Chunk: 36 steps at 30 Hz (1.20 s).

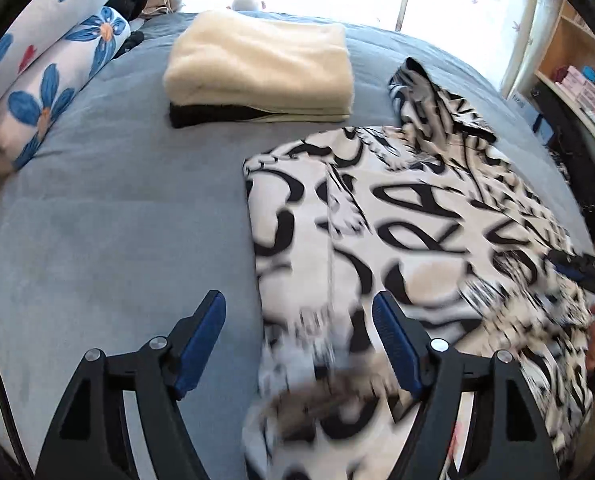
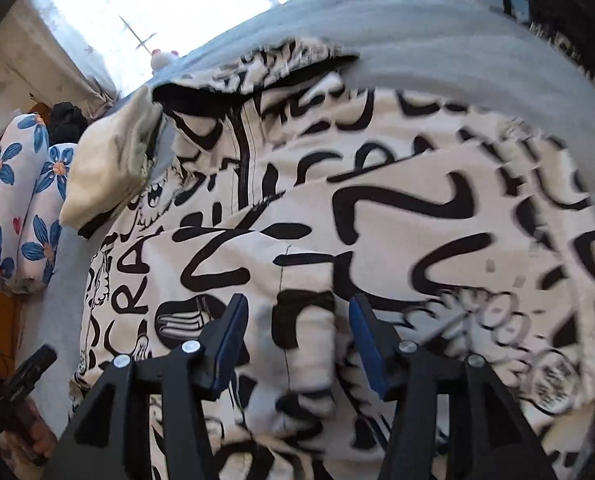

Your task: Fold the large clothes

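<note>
A white hooded garment with bold black lettering point(image 1: 409, 220) lies partly folded on the blue-grey bed point(image 1: 117, 220). Its hood point(image 1: 429, 96) points toward the window. My left gripper point(image 1: 297, 312) hangs open over the garment's near left edge, and blurred cloth lies below the wide gap. In the right wrist view the garment point(image 2: 337, 208) fills the frame. My right gripper point(image 2: 297, 316) is open above it, with a raised fold of cloth between the pads point(image 2: 233, 344) but not pinched. The right gripper's tip point(image 1: 577, 268) shows at the left view's right edge.
A folded cream blanket point(image 1: 261, 64) sits on a dark garment at the back of the bed. Flower-print pillows point(image 1: 49, 76) lie at the left. Wooden shelves point(image 1: 577, 80) stand to the right. A hand with the left gripper point(image 2: 29, 368) shows at lower left.
</note>
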Motion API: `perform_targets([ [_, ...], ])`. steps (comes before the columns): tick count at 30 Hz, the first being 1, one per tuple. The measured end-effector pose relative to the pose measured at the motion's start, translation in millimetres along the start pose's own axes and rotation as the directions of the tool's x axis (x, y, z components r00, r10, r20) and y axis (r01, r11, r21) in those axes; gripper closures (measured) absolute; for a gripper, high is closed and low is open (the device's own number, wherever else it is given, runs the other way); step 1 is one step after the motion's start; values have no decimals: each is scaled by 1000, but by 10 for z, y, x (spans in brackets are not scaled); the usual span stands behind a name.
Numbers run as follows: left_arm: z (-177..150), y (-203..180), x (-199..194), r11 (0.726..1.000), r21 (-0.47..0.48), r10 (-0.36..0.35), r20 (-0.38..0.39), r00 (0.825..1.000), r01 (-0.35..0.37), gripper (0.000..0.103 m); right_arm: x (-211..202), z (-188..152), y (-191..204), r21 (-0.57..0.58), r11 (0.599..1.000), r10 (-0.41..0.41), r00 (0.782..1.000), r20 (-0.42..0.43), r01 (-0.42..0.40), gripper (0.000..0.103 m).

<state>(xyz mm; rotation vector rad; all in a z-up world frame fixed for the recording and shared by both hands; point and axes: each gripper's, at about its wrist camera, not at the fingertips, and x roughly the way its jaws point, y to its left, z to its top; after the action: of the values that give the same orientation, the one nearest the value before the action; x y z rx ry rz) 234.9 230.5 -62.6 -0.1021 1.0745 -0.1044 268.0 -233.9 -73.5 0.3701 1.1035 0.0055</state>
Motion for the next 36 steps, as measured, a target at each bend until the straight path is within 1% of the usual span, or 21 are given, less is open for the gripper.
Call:
perform_targets([
  [1,83,25,141,1000,5,9,-16,1000,-9,29,101,24,1,5,1000,-9,1000,-23,9,50],
  [3,205,142,438,999,-24,32,-70,997,-34,29,277,58,1,-1,1000,-24,998,-58,24,50],
  [4,278,233,625,997,-71,32,-107,994,-40,29,319,57,3,-3,1000,-20,998,-61,20,50],
  [7,390,368,921,985,-172,-38,-158,987,10,29,395,68,20,-24,1000,3,999,-52,-4,51],
  [8,424,377,958,982,-186,-46,-151,987,18,29,419,77,51,-51,999,-9,998,-62,6,52],
  [9,440,372,970,982,-190,-45,-141,989,18,30,430,90,79,-79,997,-24,998,-64,19,60],
  [10,480,352,974,982,-190,-40,-122,992,16,44,439,105,135,-119,992,-38,998,-57,31,70],
  [11,519,320,968,983,-183,-48,-99,994,30,76,428,110,174,-146,988,-49,998,-38,43,75],
  [12,547,299,966,982,-186,-41,-88,995,24,83,384,124,235,-178,982,-70,998,-2,69,93],
  [14,567,259,938,981,-191,14,-45,999,-22,93,283,160,290,-191,977,-77,994,77,91,96],
  [16,563,211,935,983,-174,65,-6,998,-65,94,244,189,293,-183,976,-94,985,142,119,97],
  [17,549,197,972,982,-169,87,-2,996,-86,94,293,193,270,-176,973,-122,982,145,147,97],
  [18,552,213,1001,981,-169,95,0,996,-93,94,373,195,241,-173,972,-140,983,120,159,96],
  [20,532,222,1054,981,-158,113,-3,994,-112,94,537,172,157,-165,970,-167,984,61,175,91],
  [22,535,177,1003,981,-143,130,4,992,-128,93,489,164,109,-129,975,-172,983,59,179,82],
  [25,527,118,813,986,-112,126,-6,992,-126,86,270,156,75,-79,976,-199,978,69,204,80],
  [28,436,58,460,992,-91,96,39,995,-93,83,-10,28,228,-118,964,-219,964,154,238,79],
  [29,399,12,365,993,-84,89,53,995,-84,83,-80,-28,293,-135,963,-209,963,169,232,79],
  [31,254,-83,164,997,-72,43,64,997,-38,83,-179,-163,452,-170,969,-150,975,166,178,79],
  [33,92,-167,99,997,-78,8,33,999,-5,83,-187,-303,661,-197,975,-80,988,132,106,79],
  [36,-150,-305,87,994,-90,-66,-15,998,65,83,-123,-493,981,-238,971,2,997,75,16,79],
])
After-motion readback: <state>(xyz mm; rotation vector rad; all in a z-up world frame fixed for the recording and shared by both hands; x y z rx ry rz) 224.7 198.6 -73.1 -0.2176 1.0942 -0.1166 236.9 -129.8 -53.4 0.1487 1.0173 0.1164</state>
